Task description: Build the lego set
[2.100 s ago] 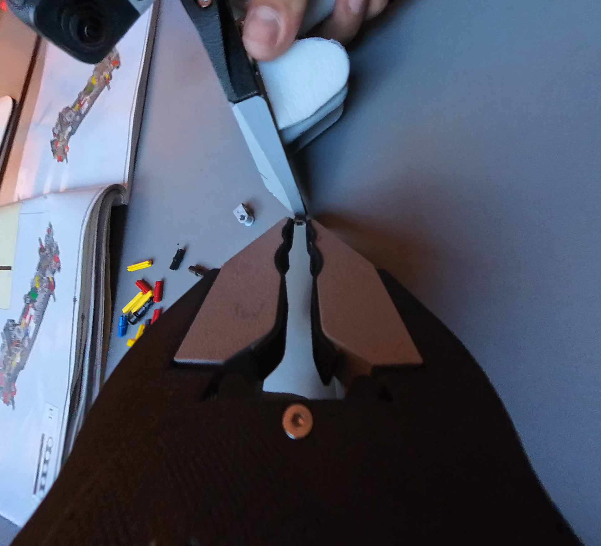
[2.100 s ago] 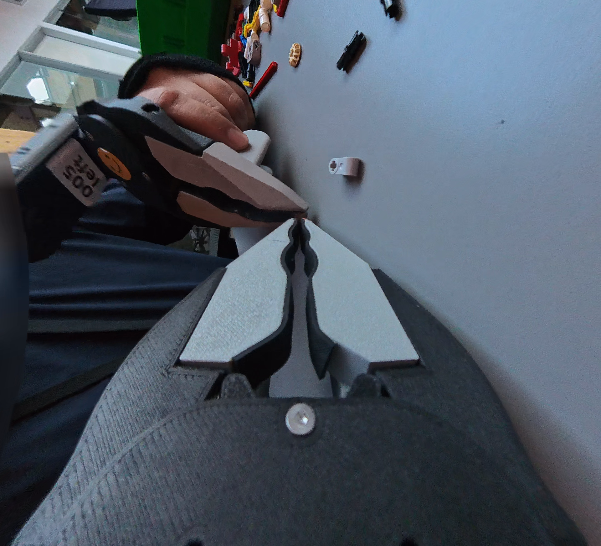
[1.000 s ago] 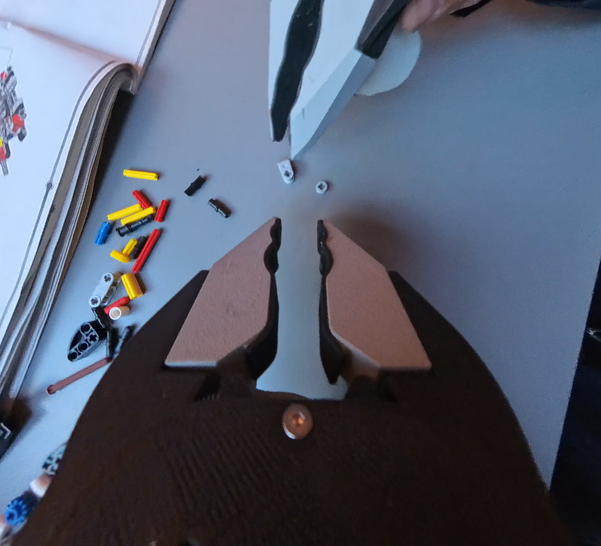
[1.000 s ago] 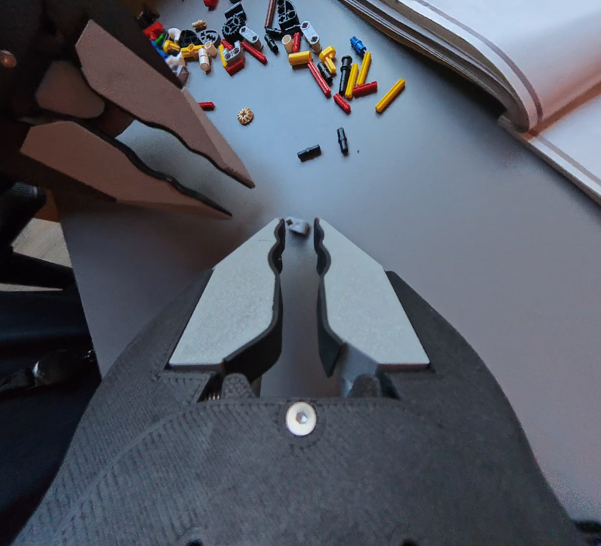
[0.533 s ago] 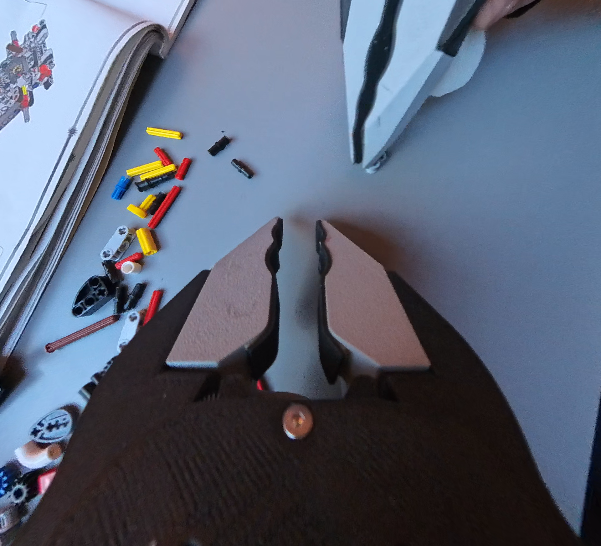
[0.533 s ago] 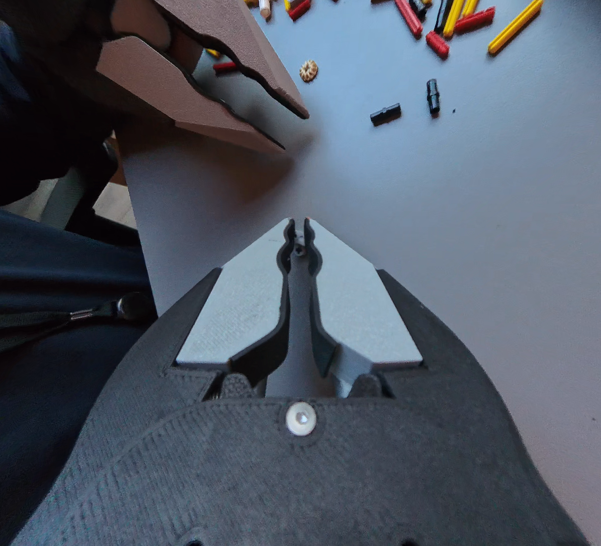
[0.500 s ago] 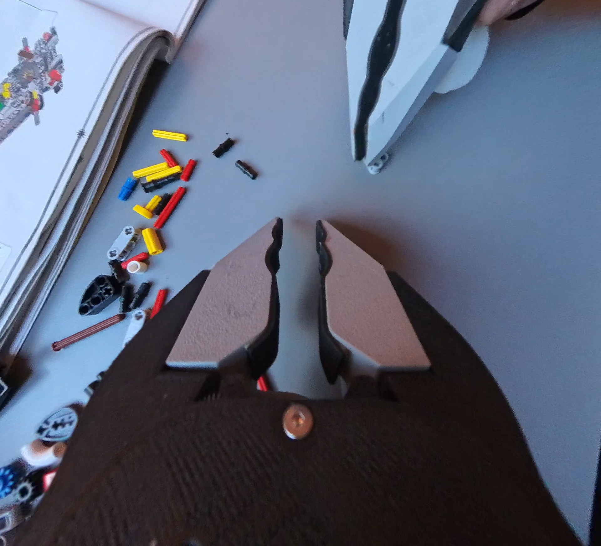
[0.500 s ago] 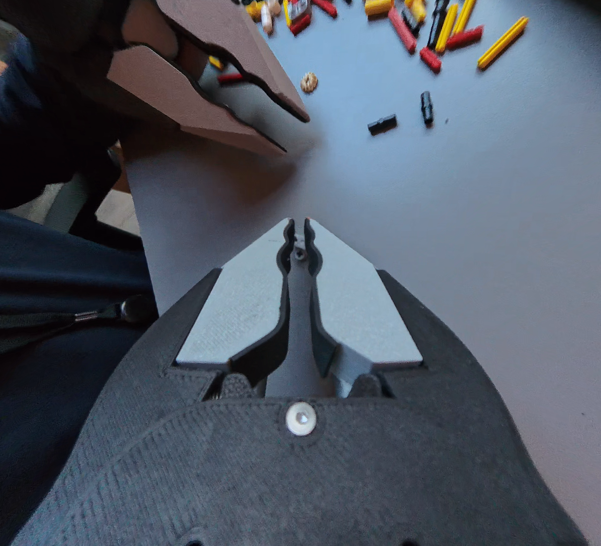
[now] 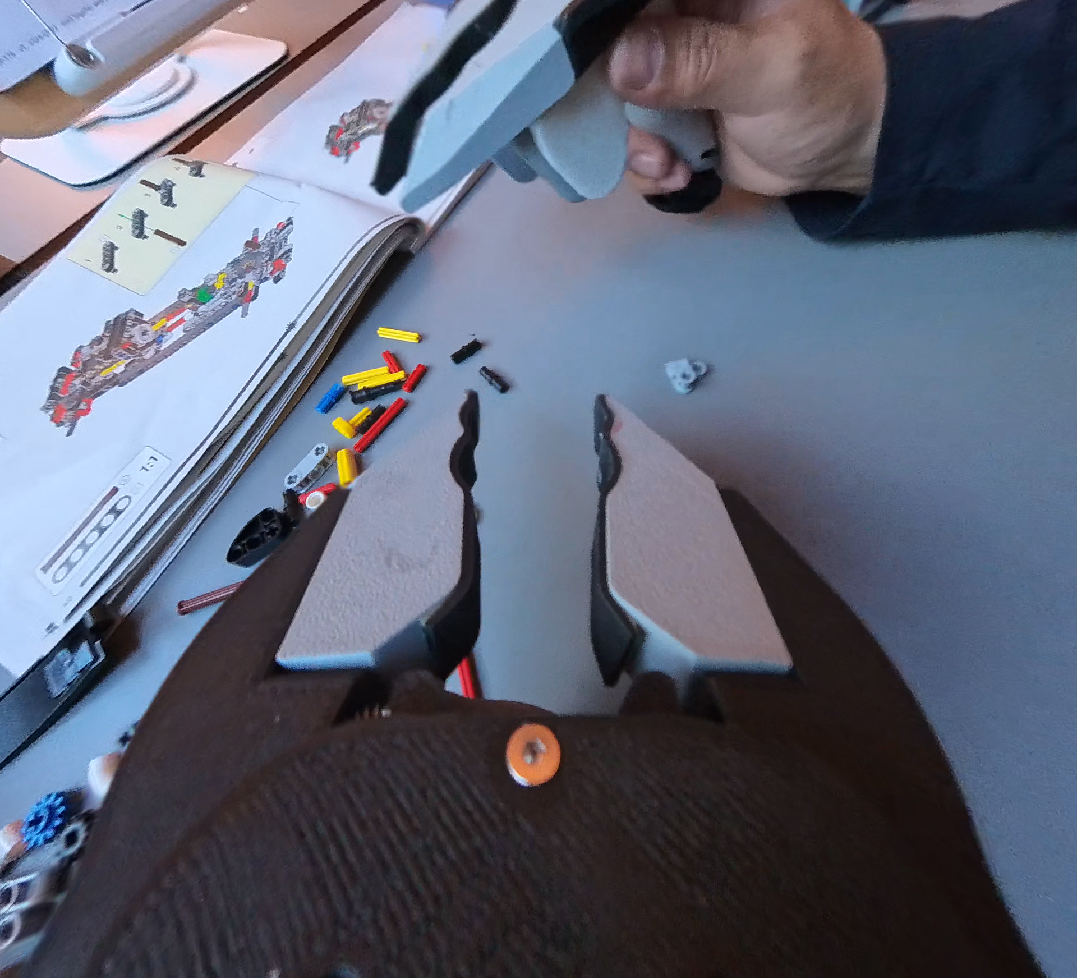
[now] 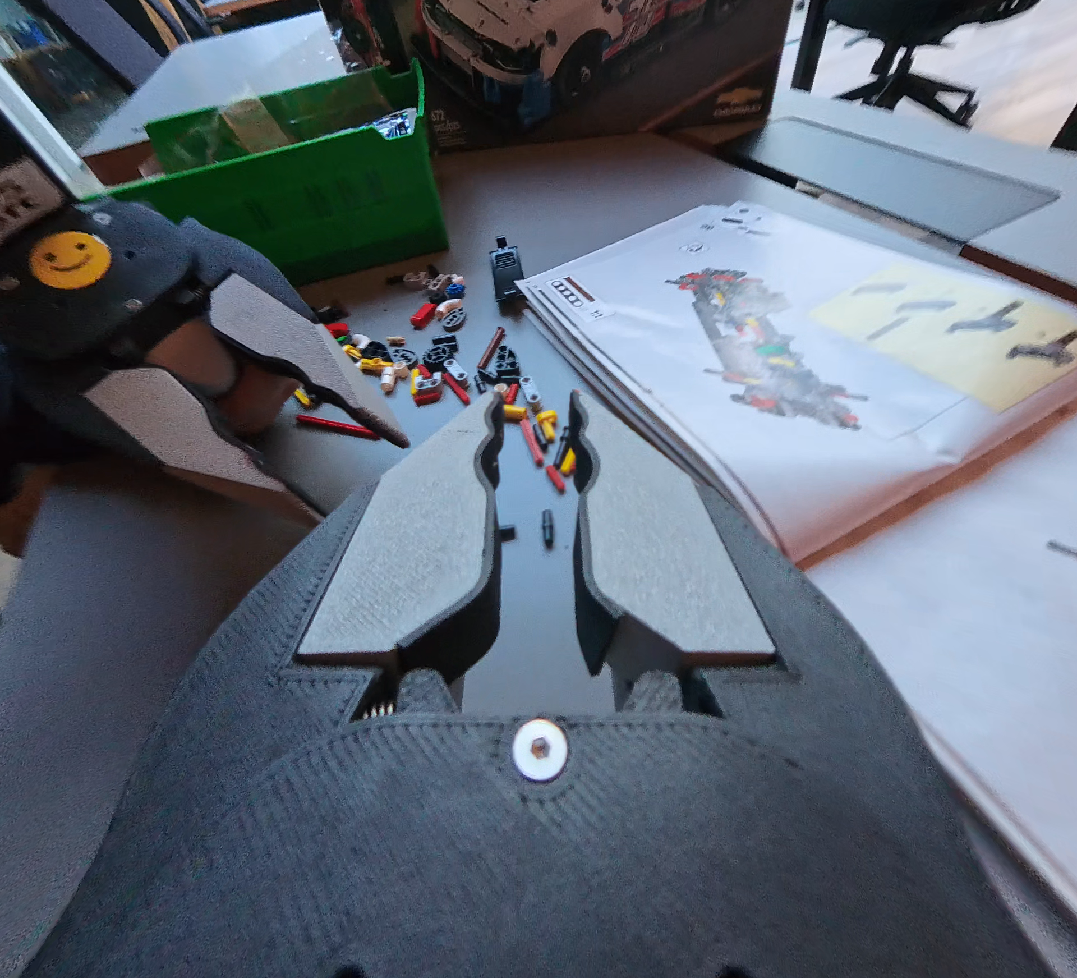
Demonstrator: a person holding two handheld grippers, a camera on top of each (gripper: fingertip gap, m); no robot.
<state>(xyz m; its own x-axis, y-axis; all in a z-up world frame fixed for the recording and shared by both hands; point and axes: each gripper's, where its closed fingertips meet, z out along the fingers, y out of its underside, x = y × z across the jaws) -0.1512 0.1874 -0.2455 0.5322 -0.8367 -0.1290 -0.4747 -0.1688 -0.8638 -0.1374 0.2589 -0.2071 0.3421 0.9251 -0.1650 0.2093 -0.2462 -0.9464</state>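
1. Our left gripper [image 9: 531,402] hovers over the grey tabletop [image 9: 816,483] with its fingers [image 9: 402,542] wide apart and nothing between them but bare surface.
2. Just beyond the left fingertip lie two short black pins [image 9: 494,379]; further to that side sits a scatter of yellow, red, blue and black pins [image 9: 373,384].
3. Ahead and to the right of those fingers, apart from them, a small light-grey connector piece [image 9: 686,374] lies alone on the tabletop.
4. Left of the scatter we see an open instruction booklet [image 9: 145,367], its pages showing a model.
5. Our right gripper [image 10: 535,408] is raised above the tabletop, fingers [image 10: 419,542] apart with nothing clamped; it shows blurred in the left view, held by a hand [image 9: 757,75].
6. Through the gap between its fingers we see small black pins [image 10: 546,525] and red and yellow pins [image 10: 542,443] lying below.
7. Past the fingertips spreads a pile of mixed small parts [image 10: 443,355], with a long red axle [image 10: 335,427] to the left, by the left gripper.
8. Farther off stand a green bin [image 10: 303,192] and a boxed car set [image 10: 583,17].
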